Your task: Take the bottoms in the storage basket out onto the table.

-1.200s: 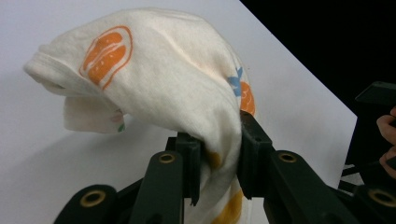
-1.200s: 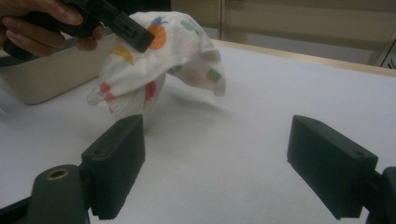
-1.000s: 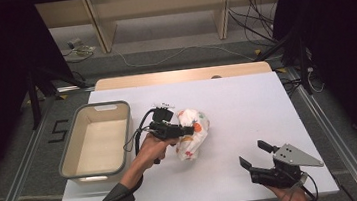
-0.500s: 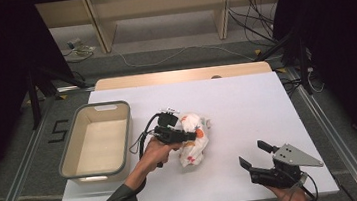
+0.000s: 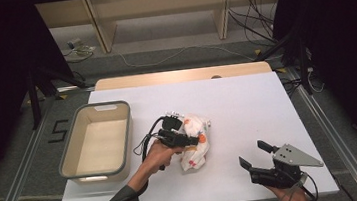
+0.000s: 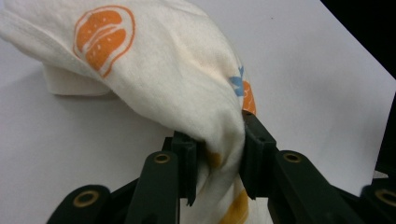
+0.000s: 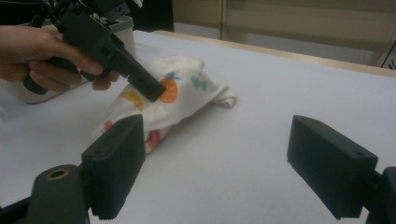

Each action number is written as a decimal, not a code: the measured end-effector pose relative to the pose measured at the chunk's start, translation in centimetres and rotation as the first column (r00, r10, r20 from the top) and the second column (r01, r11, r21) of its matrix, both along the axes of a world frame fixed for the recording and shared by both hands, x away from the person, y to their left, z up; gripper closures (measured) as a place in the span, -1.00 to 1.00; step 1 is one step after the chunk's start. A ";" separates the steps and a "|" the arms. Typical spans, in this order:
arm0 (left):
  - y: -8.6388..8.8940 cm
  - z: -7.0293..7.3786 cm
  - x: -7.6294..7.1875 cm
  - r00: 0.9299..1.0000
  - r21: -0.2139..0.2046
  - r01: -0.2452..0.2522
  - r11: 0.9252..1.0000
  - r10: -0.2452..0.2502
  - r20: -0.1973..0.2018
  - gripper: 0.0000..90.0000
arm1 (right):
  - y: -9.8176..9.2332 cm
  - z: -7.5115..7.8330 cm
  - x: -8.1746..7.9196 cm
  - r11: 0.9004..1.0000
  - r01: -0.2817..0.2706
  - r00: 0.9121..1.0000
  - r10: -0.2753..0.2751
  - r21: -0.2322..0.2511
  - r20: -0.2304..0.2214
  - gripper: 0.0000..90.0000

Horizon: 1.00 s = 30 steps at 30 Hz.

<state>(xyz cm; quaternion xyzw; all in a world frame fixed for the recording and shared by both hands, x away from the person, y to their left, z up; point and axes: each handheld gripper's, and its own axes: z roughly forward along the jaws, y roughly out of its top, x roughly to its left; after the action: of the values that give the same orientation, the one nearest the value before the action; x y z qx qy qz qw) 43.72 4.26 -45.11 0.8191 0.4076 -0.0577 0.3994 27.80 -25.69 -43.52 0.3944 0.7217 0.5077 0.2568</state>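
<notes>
Both jaws of the left gripper (image 6: 218, 154) pinch the printed cloth (image 6: 177, 79) lying ahead.

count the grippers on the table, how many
2: the left gripper is at mid-table, shut on the printed cloth beside the tub; the right gripper is at the near right corner, open.

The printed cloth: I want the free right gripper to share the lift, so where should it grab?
Probably the loose folded end of the printed cloth, approached low from its open right side. That end lies flat on the table, away from the left gripper, which pinches the raised middle.
</notes>
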 end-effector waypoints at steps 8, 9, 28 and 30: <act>-0.3 -0.7 0.0 1.000 0.014 0.008 1.000 -0.008 -0.020 0.48 | 0.0 0.0 0.0 1.000 0.001 1.000 -0.001 0.000 -0.002 -0.55; -0.3 -0.8 0.0 1.000 0.019 0.011 1.000 -0.011 -0.020 0.47 | 0.0 0.0 0.0 1.000 0.001 1.000 -0.001 0.000 -0.001 -0.55; -1.1 -1.2 -0.3 0.995 0.065 0.078 0.995 -0.074 -0.062 -0.24 | 0.0 0.0 0.0 1.000 -0.001 1.000 0.001 0.001 0.005 -0.55; -1.2 -0.9 -0.5 0.996 0.075 0.080 0.994 -0.076 -0.052 -0.31 | 0.0 0.0 0.0 1.000 -0.001 1.000 0.001 0.000 0.003 -0.55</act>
<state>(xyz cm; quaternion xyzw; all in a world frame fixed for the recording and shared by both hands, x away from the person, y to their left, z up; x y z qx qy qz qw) 43.23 3.02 -46.03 0.8475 0.3870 -0.0775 0.3549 27.76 -25.69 -43.52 0.3932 0.7215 0.5083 0.2576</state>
